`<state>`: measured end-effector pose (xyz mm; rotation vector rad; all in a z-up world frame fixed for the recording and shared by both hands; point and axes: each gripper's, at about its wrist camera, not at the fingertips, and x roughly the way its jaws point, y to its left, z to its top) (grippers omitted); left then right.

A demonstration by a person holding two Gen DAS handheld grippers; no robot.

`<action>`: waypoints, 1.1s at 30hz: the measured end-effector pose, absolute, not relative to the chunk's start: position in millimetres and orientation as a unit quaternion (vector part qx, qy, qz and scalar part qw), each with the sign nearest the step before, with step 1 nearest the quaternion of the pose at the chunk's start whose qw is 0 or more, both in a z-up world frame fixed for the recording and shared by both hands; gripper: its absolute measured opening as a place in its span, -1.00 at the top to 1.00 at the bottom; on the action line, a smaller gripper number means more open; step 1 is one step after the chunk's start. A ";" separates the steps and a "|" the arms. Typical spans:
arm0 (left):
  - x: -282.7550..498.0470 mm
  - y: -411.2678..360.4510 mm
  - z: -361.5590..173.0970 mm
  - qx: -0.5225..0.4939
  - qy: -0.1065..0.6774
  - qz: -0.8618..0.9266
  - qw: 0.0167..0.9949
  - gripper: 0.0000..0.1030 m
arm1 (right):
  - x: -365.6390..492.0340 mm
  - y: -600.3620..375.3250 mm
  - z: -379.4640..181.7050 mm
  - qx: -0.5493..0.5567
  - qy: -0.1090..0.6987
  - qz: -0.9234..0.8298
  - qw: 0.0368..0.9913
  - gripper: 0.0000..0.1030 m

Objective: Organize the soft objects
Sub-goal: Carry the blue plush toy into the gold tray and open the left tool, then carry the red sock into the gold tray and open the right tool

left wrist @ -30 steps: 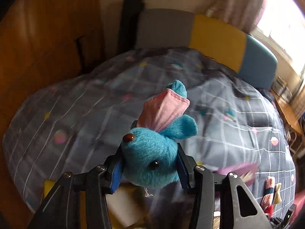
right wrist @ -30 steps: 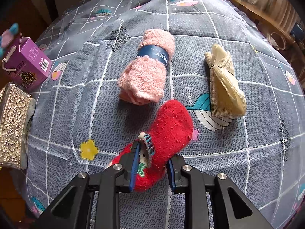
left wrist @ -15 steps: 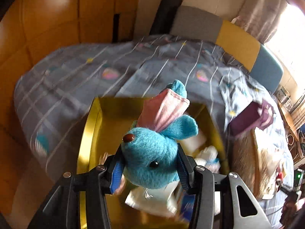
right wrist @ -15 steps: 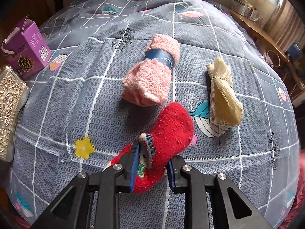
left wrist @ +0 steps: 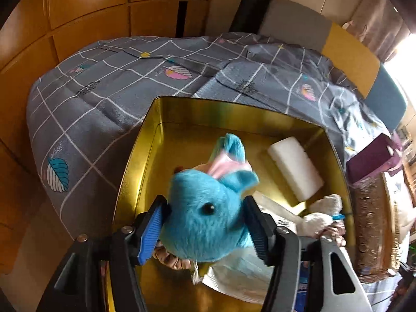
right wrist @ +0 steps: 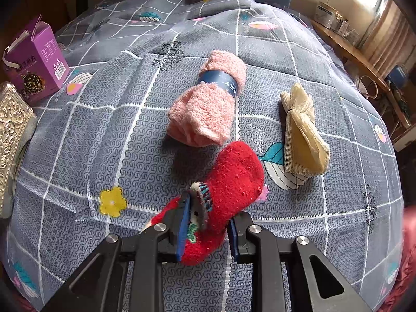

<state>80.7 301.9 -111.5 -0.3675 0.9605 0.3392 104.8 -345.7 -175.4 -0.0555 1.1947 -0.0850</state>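
Note:
In the left wrist view a blue plush toy [left wrist: 208,215] with a pink bow sits between the fingers of my left gripper [left wrist: 206,227], whose jaws have spread; the toy tilts forward over the gold tin box [left wrist: 145,140]. The box holds a white foam roll [left wrist: 295,167], a cream plush [left wrist: 325,209] and paper packets. In the right wrist view my right gripper [right wrist: 208,230] is shut on a red sock [right wrist: 228,184] above the grey bedspread. A rolled pink towel [right wrist: 208,104] and a beige cloth bundle [right wrist: 303,135] lie beyond it.
A purple carton [right wrist: 35,59] and an ornate silver box [right wrist: 11,135] stand at the bed's left edge; both also show right of the tin [left wrist: 371,158]. Wooden wardrobe panels [left wrist: 78,13] and a colour-block headboard [left wrist: 345,52] border the bed [right wrist: 117,130].
My left gripper moved over the gold box, its jaws widened and the blue toy tipped forward and down. My right gripper held the red sock and lifted slightly.

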 end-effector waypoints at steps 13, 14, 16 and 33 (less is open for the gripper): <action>35.4 269.9 -83.7 -0.112 0.405 0.162 0.893 -0.23 | 108.1 -351.2 -178.0 -0.014 0.563 -0.047 0.825 0.50; 32.0 267.2 -80.7 -0.110 0.402 0.158 0.895 -0.23 | 108.1 -350.9 -178.2 -0.014 0.563 -0.047 0.825 0.50; 24.7 260.3 -74.7 -0.102 0.395 0.155 0.900 -0.23 | 108.0 -350.3 -178.2 -0.015 0.562 -0.048 0.825 0.50; 0.3 219.2 -58.5 -0.049 0.369 0.102 0.922 -0.24 | 114.7 -345.3 -177.2 0.000 0.570 -0.088 0.817 0.52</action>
